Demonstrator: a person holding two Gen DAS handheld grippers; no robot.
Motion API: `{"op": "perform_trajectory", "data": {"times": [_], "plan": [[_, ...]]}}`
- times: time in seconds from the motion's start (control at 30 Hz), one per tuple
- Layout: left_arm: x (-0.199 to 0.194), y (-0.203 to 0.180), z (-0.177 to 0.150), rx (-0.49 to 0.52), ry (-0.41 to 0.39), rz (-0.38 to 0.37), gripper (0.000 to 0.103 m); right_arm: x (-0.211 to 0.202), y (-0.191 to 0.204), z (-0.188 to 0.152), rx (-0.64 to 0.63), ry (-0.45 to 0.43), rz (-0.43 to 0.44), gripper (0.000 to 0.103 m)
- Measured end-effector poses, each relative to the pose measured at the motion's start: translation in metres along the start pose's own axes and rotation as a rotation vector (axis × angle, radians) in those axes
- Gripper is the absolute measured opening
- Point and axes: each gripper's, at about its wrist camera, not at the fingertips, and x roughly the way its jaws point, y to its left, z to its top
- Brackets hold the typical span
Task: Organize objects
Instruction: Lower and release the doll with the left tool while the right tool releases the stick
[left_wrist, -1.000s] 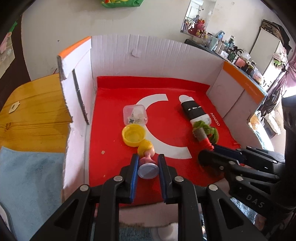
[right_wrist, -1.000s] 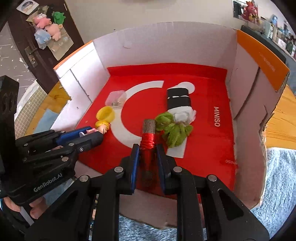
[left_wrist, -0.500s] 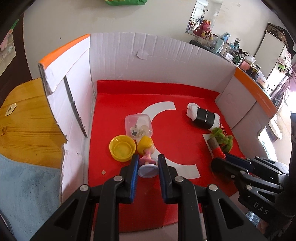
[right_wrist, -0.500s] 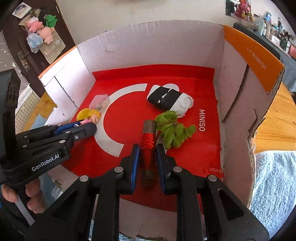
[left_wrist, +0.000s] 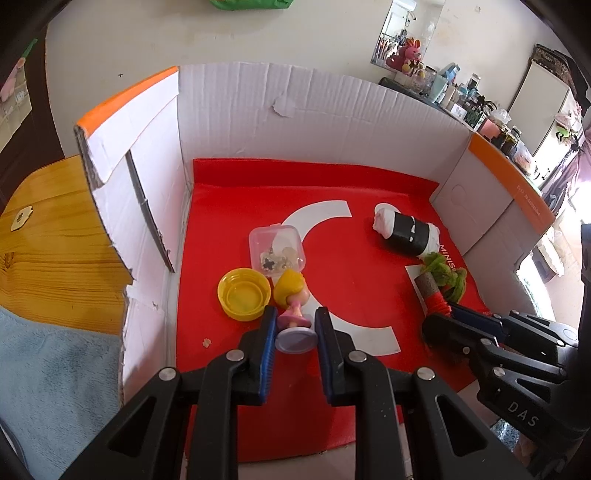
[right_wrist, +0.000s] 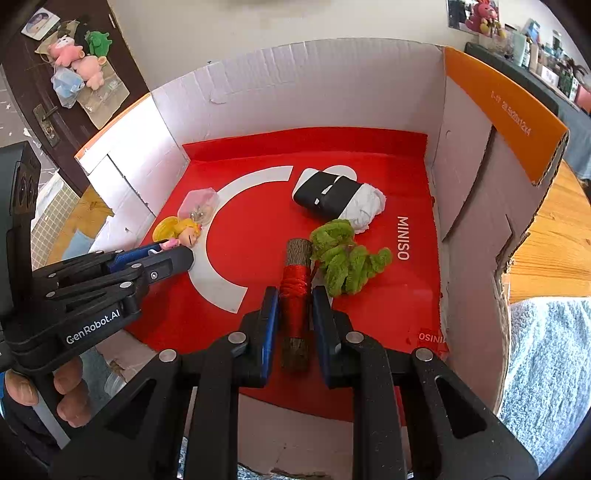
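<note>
A cardboard box (left_wrist: 317, 122) with white inner walls, orange top edges and a red floor sheet printed with a white curve serves as the landmark, and both grippers reach over its near edge. The left gripper (left_wrist: 294, 325) is clenched on a small doll (left_wrist: 293, 295) with yellow hair and a pink dress; its blue pads press either side of the doll's round lavender base, and the doll lies tipped with its head pointing toward the box's far wall, above the red floor near the left wall. Touching the doll's head on the side toward the left wall sits a yellow cap (left_wrist: 243, 294), open side up, and just behind the doll, farther into the box, rests a small clear plastic case (left_wrist: 277, 246) with tiny trinkets inside. The right gripper (right_wrist: 294, 306) is clenched on a stick (right_wrist: 294, 295) wound with red thread, the bare brown ends showing past the pads, over the near middle of the box floor. A clump of green fuzzy yarn (right_wrist: 345, 258) lies against the stick on the side toward the right wall. Beyond the yarn, toward the far wall, lies a white cloth roll (right_wrist: 338, 197) banded in black. The box stands on a wooden table (right_wrist: 550, 240).
</note>
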Motion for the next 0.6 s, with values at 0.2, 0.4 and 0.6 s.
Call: {"op": "perform_trajectory", "data": {"times": [0.2, 0.4, 0.6], "plan": [[0.0007, -0.0022, -0.0003, 0.004, -0.001, 0.006, 0.021, -0.0016, 0.0005, -0.0008, 0.004, 0.000, 0.002, 0.018], [-0.0019, -0.0051, -0.0020, 0.013, -0.005, 0.010, 0.032, -0.0049, 0.0014, -0.0014, 0.007, -0.011, -0.001, 0.018], [-0.0073, -0.0065, -0.0044, 0.015, -0.013, 0.009, 0.036, -0.0085, 0.0027, -0.0023, 0.010, -0.019, -0.001, 0.019]]}}
